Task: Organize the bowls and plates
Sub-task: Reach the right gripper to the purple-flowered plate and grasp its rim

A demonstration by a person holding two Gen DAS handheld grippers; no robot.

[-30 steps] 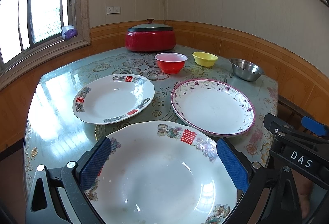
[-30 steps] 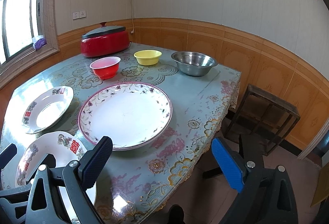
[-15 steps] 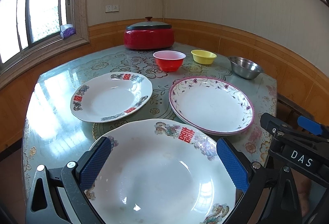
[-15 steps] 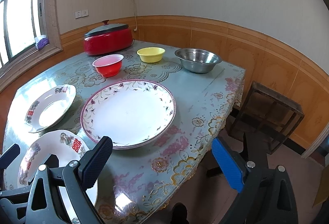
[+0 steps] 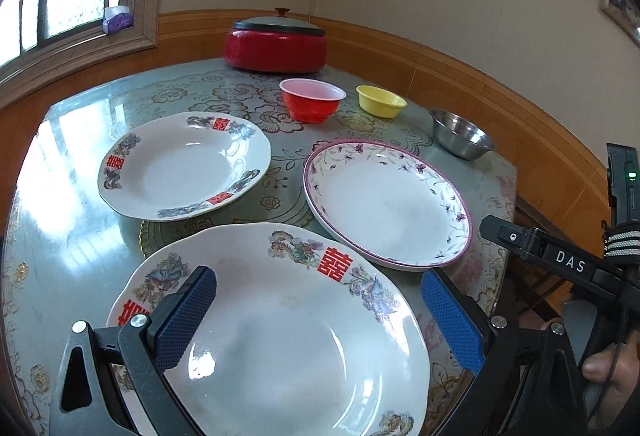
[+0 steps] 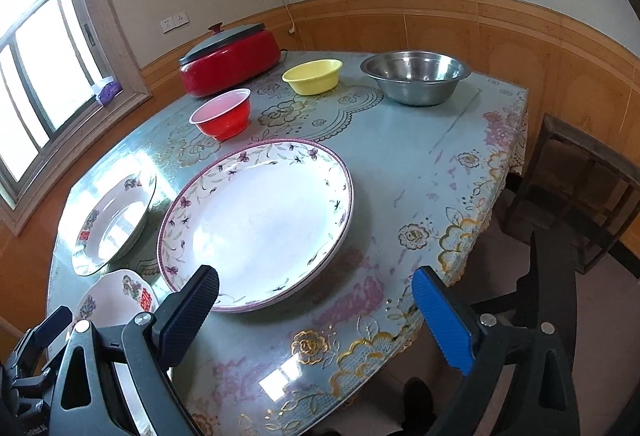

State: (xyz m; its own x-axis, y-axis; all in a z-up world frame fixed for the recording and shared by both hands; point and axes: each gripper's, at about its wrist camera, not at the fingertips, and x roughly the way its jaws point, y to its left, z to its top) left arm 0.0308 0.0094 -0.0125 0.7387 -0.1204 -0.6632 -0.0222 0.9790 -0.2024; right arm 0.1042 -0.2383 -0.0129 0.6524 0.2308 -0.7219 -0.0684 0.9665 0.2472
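Hovering released over the nearest big plate, the left tongs seemed poised to lift it. Right tongs, also released, waited before the floral plate.

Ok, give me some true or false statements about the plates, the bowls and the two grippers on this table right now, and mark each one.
1. Three plates lie apart on the table, none stacked. True.
2. The red bowl sits inside the steel bowl. False: they stand apart, with the yellow bowl between them.
3. The left gripper is open over the near plate. True.
4. The right gripper is shut on the purple-rimmed plate. False: it is open and holds nothing.
5. The red pot has its lid off. False: the lid is on.
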